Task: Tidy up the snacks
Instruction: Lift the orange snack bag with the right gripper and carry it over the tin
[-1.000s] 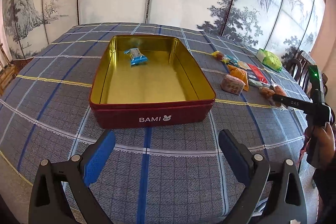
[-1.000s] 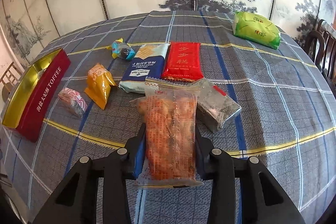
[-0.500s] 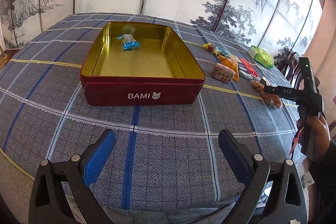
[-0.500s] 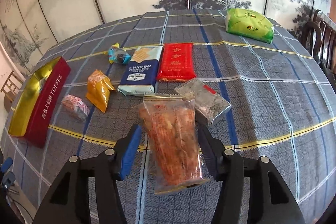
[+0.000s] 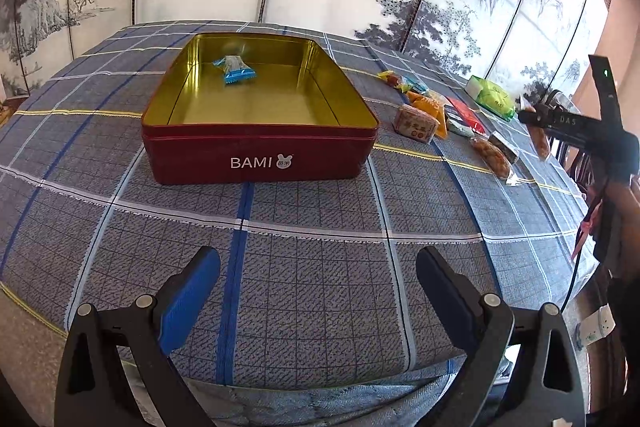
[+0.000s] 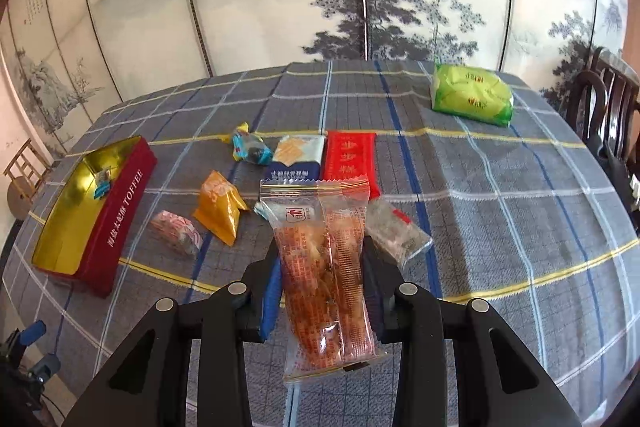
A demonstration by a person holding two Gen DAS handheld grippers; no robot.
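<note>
The right gripper is pinching a clear snack packet at lower center, lifted off the worktop. The left gripper is hovering with fingers spread, facing the red tin holding one blue candy.

Tin interior: red tin stands open-topped; one blue candy lies near its far wall, the gold floor otherwise bare.
Tin approach, near side: bare tablecloth between the tin and the wide-open left gripper.
Tin approach, right side: pink-wrapped snack and orange packet lie just beside the wall.
Snack cluster: blue packet, red packet and clear packet lie close together.
Far right: green bag well apart, open cloth around it.
</note>
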